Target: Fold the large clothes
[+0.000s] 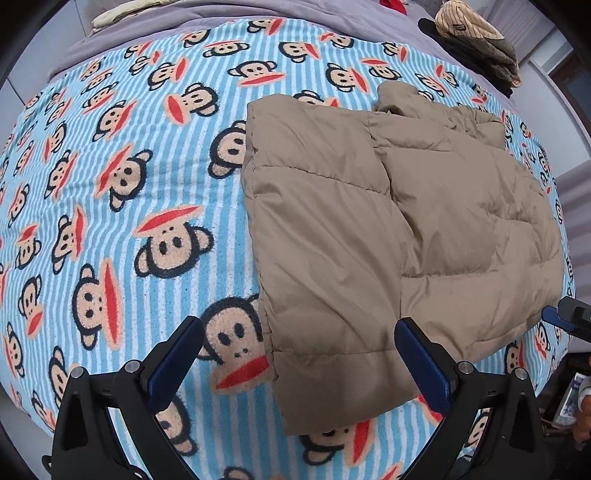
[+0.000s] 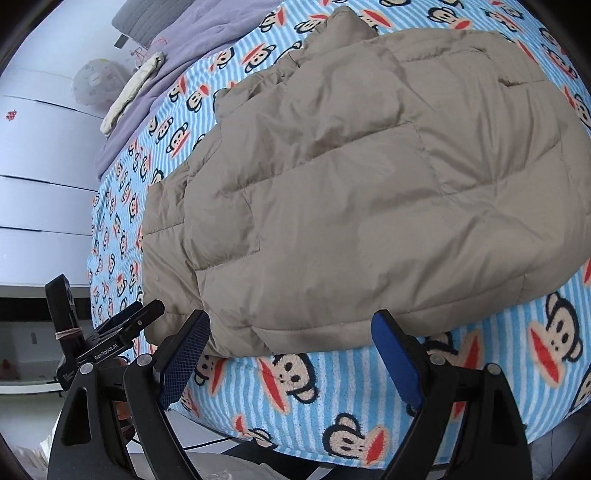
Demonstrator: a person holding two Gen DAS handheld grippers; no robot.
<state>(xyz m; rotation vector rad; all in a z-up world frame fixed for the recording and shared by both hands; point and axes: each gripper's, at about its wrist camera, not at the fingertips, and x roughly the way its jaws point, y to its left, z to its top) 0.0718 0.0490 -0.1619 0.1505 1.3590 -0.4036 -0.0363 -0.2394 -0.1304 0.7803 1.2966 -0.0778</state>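
Note:
A tan quilted puffer jacket [image 1: 388, 229] lies on the bed, folded lengthwise into a long block; it fills the right wrist view [image 2: 362, 192]. My left gripper [image 1: 299, 339] is open and empty, hovering over the jacket's near left corner. My right gripper [image 2: 291, 332] is open and empty, just above the jacket's near hem at the bed edge. The right gripper's tip also shows at the right edge of the left wrist view [image 1: 569, 314], and the left gripper shows at the lower left of the right wrist view [image 2: 122, 325].
The bed is covered by a blue-striped monkey-print blanket [image 1: 129, 192] over a lilac sheet [image 1: 207, 18]. Folded striped and dark clothes [image 1: 476, 40] sit at the far right corner. A rolled cream cloth [image 2: 133, 92] lies on the lilac sheet. White cabinets [image 2: 37, 184] stand beside the bed.

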